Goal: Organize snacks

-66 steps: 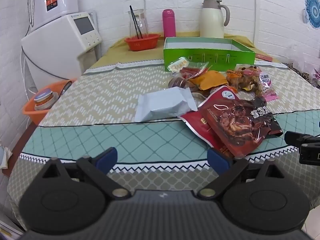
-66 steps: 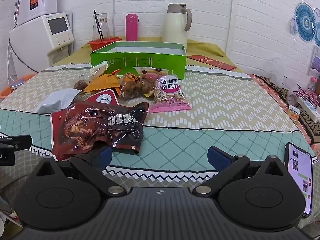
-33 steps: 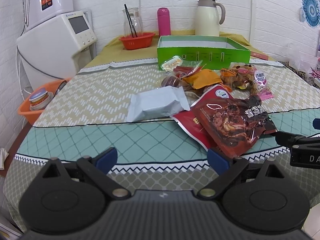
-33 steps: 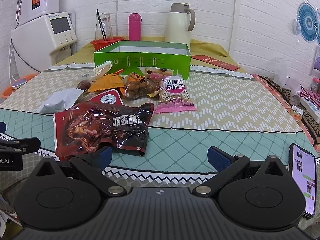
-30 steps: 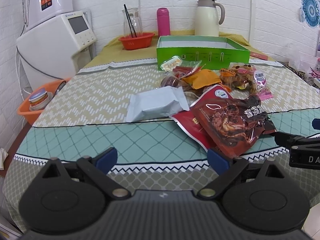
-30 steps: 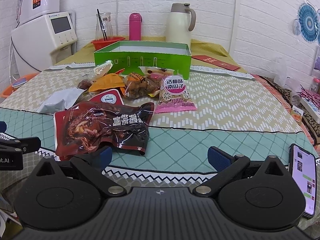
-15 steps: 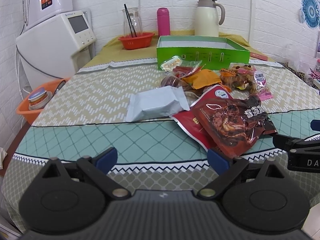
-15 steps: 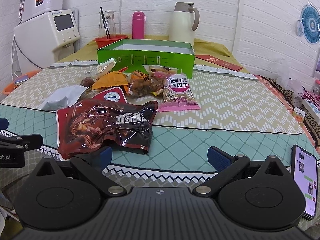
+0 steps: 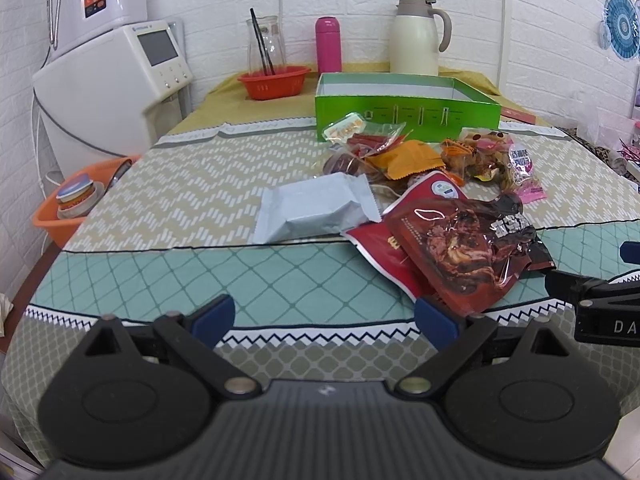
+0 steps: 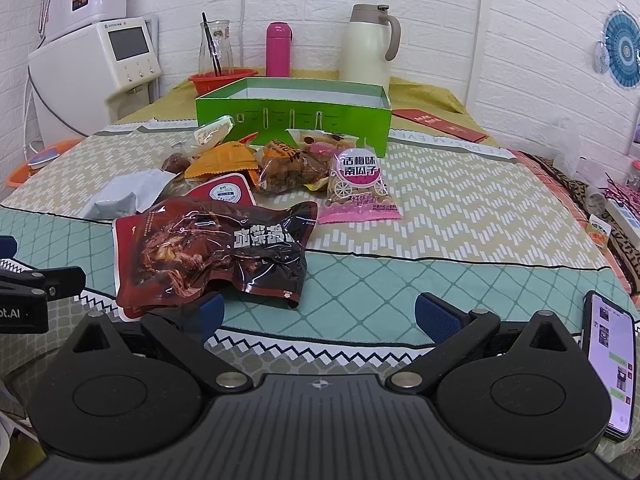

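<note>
Several snack packs lie heaped mid-table: a dark red meat pouch [image 10: 208, 252] [image 9: 472, 248] on a red pack [image 9: 384, 240], a silver-grey packet [image 9: 316, 208] [image 10: 124, 194], an orange sachet [image 10: 224, 162], a pink-labelled seed bag [image 10: 360, 188] and small sweets. Behind them stands an open green box [image 10: 292, 118] [image 9: 404, 114], which looks empty. My left gripper [image 9: 324, 318] hovers open at the table's front edge, left of the pouch. At the same edge, just in front of the pouch, my right gripper [image 10: 318, 314] is open too. Nothing sits between either pair of fingers.
A phone [image 10: 610, 360] lies at the front right corner. At the back stand a cream jug [image 10: 370, 46], a pink bottle [image 10: 279, 49] and a red basket [image 9: 274, 82] with a glass jar. A white appliance [image 9: 112, 92] and an orange tub [image 9: 68, 208] flank the left side.
Both grippers have edged slightly forward and closer to the table; the right one has drifted a little left toward the dark pouch. No snack has moved.
</note>
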`<state>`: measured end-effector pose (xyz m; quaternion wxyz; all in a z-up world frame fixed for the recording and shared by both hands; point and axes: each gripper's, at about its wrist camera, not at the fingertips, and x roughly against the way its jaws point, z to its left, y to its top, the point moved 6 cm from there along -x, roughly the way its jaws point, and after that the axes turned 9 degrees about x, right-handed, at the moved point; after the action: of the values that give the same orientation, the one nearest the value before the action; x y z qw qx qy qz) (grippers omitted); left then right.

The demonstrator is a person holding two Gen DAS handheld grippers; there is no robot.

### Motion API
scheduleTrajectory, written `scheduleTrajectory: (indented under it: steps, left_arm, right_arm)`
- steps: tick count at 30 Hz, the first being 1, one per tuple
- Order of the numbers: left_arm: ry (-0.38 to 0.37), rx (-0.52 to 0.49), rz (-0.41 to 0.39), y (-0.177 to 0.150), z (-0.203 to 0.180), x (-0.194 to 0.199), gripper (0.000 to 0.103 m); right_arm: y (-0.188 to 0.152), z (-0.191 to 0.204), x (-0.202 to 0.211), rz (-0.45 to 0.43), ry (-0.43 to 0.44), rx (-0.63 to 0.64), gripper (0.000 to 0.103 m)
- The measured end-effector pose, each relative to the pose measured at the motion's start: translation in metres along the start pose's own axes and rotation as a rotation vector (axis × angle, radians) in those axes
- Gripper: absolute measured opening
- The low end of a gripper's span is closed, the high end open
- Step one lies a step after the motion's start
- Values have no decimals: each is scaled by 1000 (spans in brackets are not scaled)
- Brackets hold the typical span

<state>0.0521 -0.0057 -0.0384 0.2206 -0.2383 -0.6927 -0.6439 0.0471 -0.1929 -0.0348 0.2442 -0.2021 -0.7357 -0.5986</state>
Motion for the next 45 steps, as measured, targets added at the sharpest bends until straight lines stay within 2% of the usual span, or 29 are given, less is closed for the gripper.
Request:
scheduleTrajectory:
  steps: [21,30,34,37,39,41,45]
  left_arm:
    - [-5,-3,6,1,0,-6,95]
    - [-19,31,14,4,6,-11,95]
    - [-99,49,19,7,8,-12,95]
    - [-196,62,22,13,3,-10,95]
    - [-250,74,29,17,-2,-13,95]
    - [-287,75,45,22,-8,-17,95]
    - [-386,48,77,29,-24,-24,92]
  right_arm:
    - [1,3,-6,8,11,7,103]
    - [2,4,-10,15,16,11,103]
    - [4,2,-10,-32,47,8,103]
    - [6,1,-6,-121,119,19,103]
    - [8,1,-5,-181,116,46,103]
    - [8,1,-9,-152,133,77,103]
    - [5,3,-17,-118,234,83,103]
